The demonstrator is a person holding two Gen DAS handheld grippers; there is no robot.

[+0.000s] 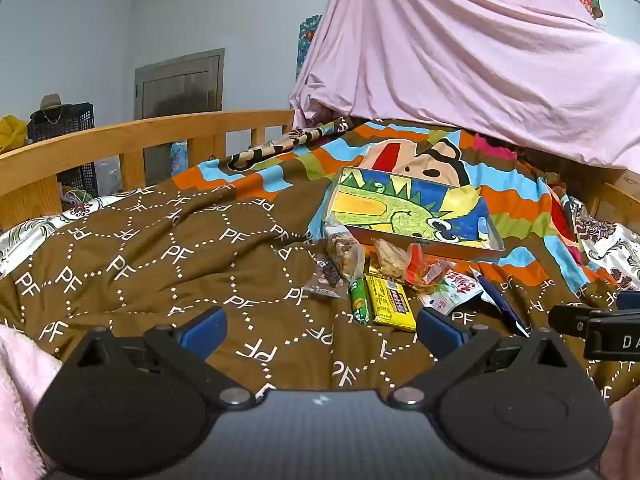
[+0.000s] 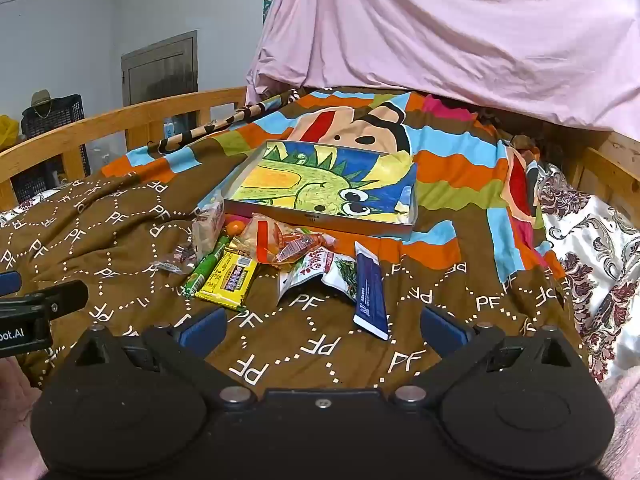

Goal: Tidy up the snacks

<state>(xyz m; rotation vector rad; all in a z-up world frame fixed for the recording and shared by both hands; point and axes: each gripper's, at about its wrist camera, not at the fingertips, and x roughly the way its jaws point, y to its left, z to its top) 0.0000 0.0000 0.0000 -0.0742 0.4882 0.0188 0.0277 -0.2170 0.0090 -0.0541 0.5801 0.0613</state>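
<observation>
Left claw (image 1: 320,326) spread wide, nothing between pads, hovering over brown quilt (image 1: 160,264) on bed. Right claw (image 2: 320,326) likewise wide open, empty. Snack pile on quilt just ahead of both: yellow packet (image 2: 228,280), green tube (image 2: 204,268), orange-red bag (image 2: 288,246), white pouch (image 2: 316,276), blue packet (image 2: 370,300). Shallow tray with dinosaur drawing (image 2: 320,190) just behind pile, no snacks inside.

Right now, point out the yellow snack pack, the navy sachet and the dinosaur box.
yellow snack pack (image 2: 228,280), right wrist view, middle of its printed face.
navy sachet (image 2: 370,294), right wrist view, middle of the blue panel.
dinosaur box (image 2: 320,218), right wrist view, near grey wall.
</observation>
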